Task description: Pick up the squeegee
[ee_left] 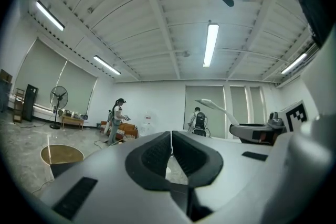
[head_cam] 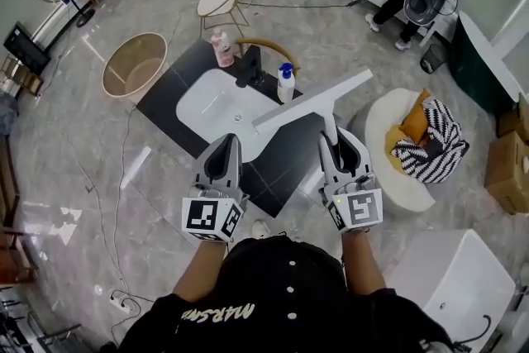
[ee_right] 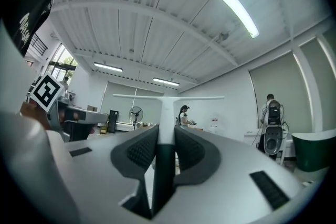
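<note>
One white squeegee (head_cam: 314,99) hangs in the air over the black sink counter (head_cam: 169,95), its handle clamped between the right gripper's (head_cam: 335,138) jaws. The left gripper (head_cam: 225,146) beside it has its jaws pressed together on nothing. Two bottles, one pink bottle (head_cam: 221,48) and one blue-topped spray bottle (head_cam: 286,83), flank the single faucet (head_cam: 250,66); their labels are unreadable.

1. I see the squeegee (head_cam: 314,102) is white; its handle looks dark between the black fingers (ee_right: 137,152).
2. The desk (head_cam: 169,91) is black and its basin (head_cam: 211,107) white.
3. The spray bottle (head_cam: 286,85) is white with a blue top.
4. One cushion (head_cam: 434,136) has black-and-white stripes; the orange cushion (head_cam: 413,121) is plain.
5. The floor (head_cam: 99,169) is grey veined marble.
</note>
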